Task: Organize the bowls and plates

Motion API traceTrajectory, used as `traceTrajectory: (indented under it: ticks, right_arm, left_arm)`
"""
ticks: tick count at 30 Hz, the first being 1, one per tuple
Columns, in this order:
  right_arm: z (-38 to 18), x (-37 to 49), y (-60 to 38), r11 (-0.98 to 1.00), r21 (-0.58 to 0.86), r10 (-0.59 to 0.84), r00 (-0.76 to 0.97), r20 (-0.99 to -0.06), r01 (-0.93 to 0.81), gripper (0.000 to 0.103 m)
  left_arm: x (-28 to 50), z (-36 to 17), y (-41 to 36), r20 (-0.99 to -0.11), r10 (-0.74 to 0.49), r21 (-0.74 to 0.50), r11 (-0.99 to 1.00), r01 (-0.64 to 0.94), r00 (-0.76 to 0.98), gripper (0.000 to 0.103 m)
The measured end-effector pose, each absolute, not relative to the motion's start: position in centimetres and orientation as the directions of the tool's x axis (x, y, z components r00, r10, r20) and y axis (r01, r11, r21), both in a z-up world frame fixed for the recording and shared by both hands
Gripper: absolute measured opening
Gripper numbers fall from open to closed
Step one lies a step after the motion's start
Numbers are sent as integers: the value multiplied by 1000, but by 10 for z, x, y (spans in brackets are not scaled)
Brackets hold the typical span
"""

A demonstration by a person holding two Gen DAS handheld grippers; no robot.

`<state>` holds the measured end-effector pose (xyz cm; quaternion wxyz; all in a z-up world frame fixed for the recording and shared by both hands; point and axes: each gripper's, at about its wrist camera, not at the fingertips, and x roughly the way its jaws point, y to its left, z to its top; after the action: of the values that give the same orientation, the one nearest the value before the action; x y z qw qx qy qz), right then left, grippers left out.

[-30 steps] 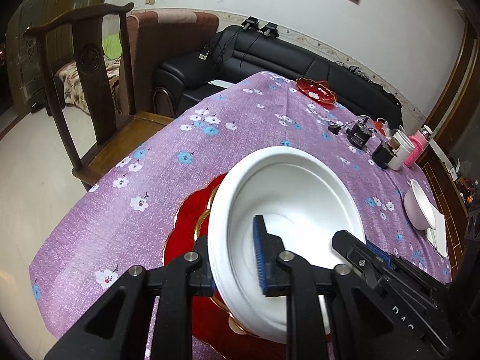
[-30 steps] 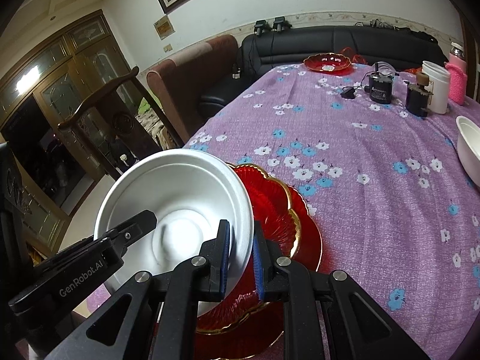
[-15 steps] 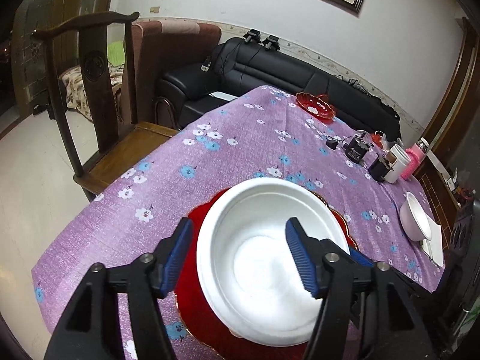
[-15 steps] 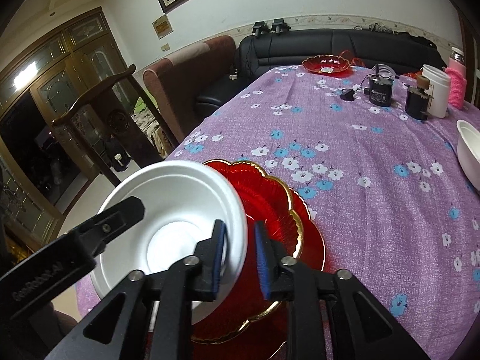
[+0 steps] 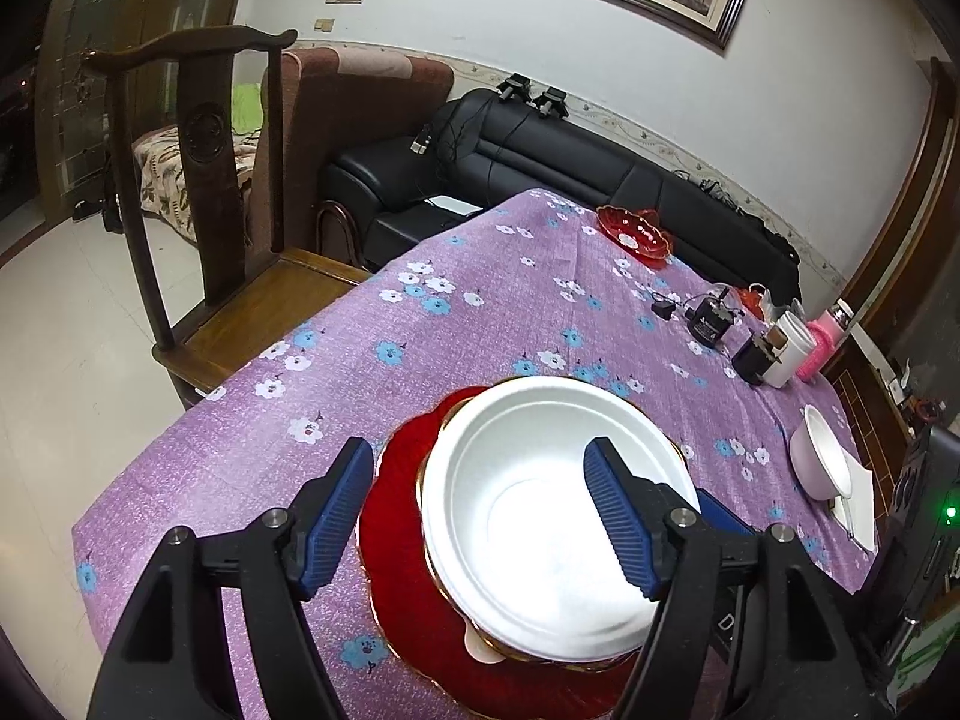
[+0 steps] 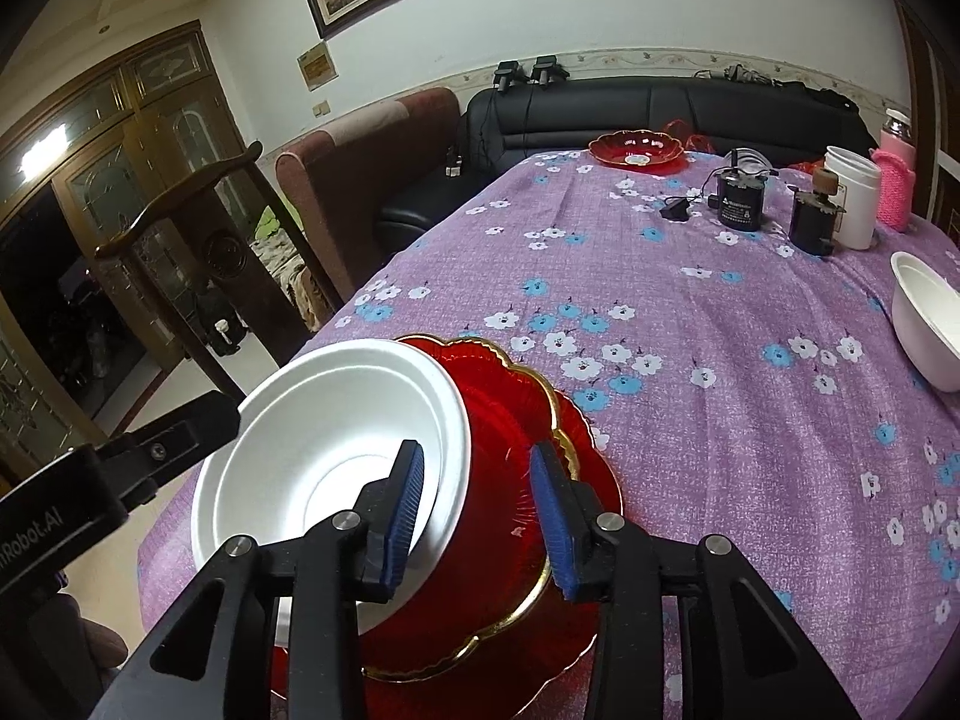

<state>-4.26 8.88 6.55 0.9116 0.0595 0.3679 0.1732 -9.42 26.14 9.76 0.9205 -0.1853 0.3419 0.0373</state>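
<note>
Now both my left hand-held gripper and right hand-held gripper have just been opening and hold nothing, leaving the white bowl on the red plates near the table edge, where a withdrawing pad could snag its rim and tip it off.

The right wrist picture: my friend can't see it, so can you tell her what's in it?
A white bowl sits in a stack of red plates at the near edge of a purple flowered tablecloth. The right gripper has just been opening, its blue pads straddling the bowl's rim without pressing it. Another white bowl sits far right.
</note>
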Motion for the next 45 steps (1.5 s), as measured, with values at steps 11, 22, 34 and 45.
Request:
traceTrajectory:
  ticks: [11,22,34,45]
  right_arm:
    - [81,-57,80,930,246,368,699,-613,-274,56]
    - [90,-82,45,932,276,355,735,-578,-233,62]
    - [96,-102,-2,938,297,323,767,-555,-180,64]
    - [105,-113,-55,946,300,278,793,-542,-127,65]
  left_arm:
    - [-111,109,267,-607,-50,-343,917,-204,793,76]
    - [-128,126,238,-575,-61,-312,938,-149,816,76]
    - [-143,141,187,-559,-81,-232,971,-62,825,76]
    - [-153,153,125,-549,-114,-131,990,50,828,77]
